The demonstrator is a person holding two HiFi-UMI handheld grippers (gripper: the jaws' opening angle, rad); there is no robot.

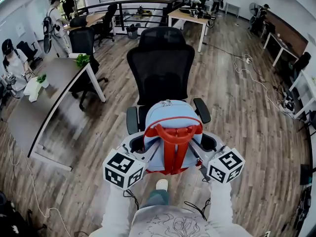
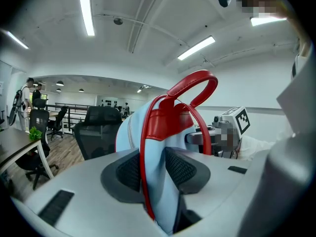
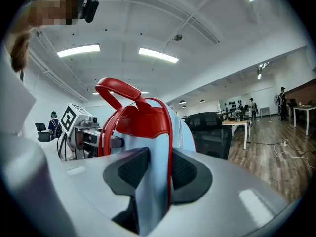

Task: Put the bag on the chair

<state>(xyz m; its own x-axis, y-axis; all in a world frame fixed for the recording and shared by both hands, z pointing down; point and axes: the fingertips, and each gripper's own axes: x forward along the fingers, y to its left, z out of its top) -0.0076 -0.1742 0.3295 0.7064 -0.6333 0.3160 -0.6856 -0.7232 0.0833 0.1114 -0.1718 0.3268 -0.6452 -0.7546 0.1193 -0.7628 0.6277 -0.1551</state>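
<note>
A light blue bag (image 1: pixel 170 118) with red straps and a red top handle hangs upright between my two grippers. It is just in front of a black mesh office chair (image 1: pixel 160 65), above the front of the seat and between the armrests. My left gripper (image 1: pixel 142 151) is shut on the bag's left side, its pads pinching blue fabric and a red strap (image 2: pixel 144 177). My right gripper (image 1: pixel 203 148) is shut on the right side in the same way (image 3: pixel 154 177). The chair's back (image 2: pixel 101 127) (image 3: pixel 212 130) shows just beyond the bag (image 2: pixel 163 191) (image 3: pixel 148 191) in both gripper views.
A grey desk (image 1: pixel 47 90) with small plants stands to the left, with more black chairs behind it. A white table (image 1: pixel 190 16) stands at the back. Cables (image 1: pixel 247 65) trail over the wooden floor at the right. Several people stand far off.
</note>
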